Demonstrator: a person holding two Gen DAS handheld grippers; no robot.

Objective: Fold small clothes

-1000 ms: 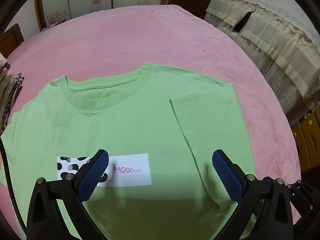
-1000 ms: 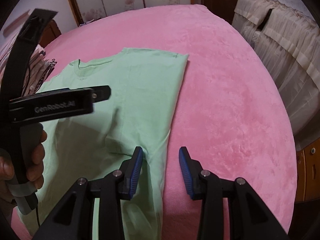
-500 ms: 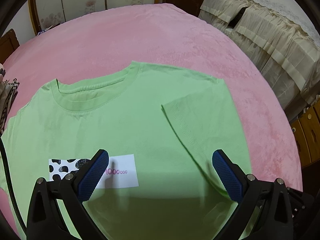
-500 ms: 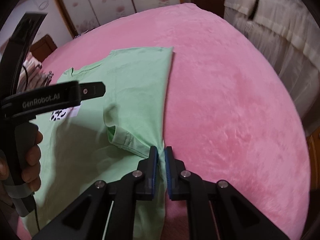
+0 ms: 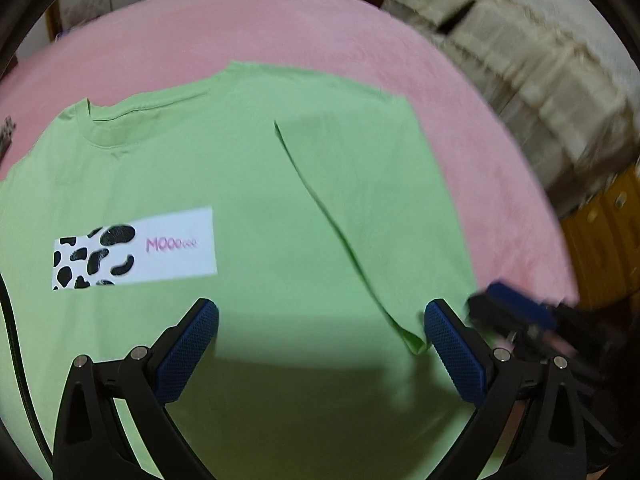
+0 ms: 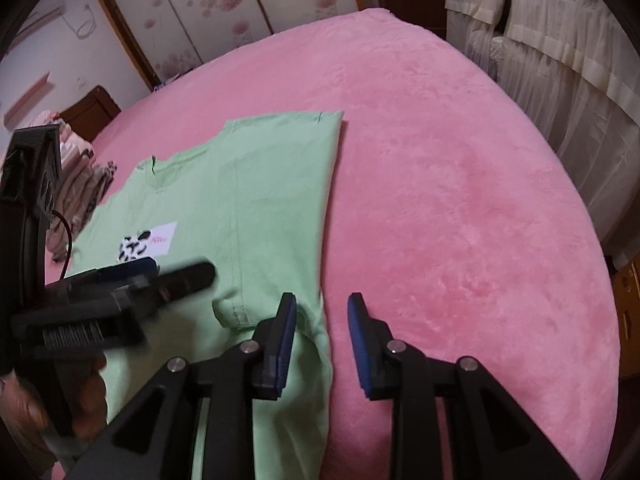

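Green T-shirt [image 5: 280,208] lying flat, front side up, on pink blanket [image 5: 304,28] covering the bed. Collar [image 5: 100,128] toward far left. White rectangular print [image 5: 136,248] on chest, black cow spots at its left end, pink lettering at its right.

Right sleeve [image 5: 376,216] already folded inward over the body; hem running as a diagonal line from far centre down to near right. Lower corner of sleeve lying just beside inner face of right finger of left gripper [image 5: 320,344].

Left gripper: jaws spread wide, nothing between the pads, hovering over lower chest area of the shirt, pointing steeply down. Shadow of gripper falling on cloth just below the fingers. Seen in the right wrist view as a blurred black body at left, held in a hand [image 6: 56,404].

Right gripper [image 6: 322,340]: jaws opening, moderately parted. Folded right edge of shirt running between the two pads, a small raised fold of cloth next to the left pad; pads not pressing on it, cloth released. Right finger over bare blanket. Blurred in the left wrist view at near right.

Pile of patterned clothes [image 6: 80,168] at far left edge of bed. Cream ruffled curtain [image 6: 560,48] at far right. Wardrobe with floral doors [image 6: 208,12] beyond far edge of bed.
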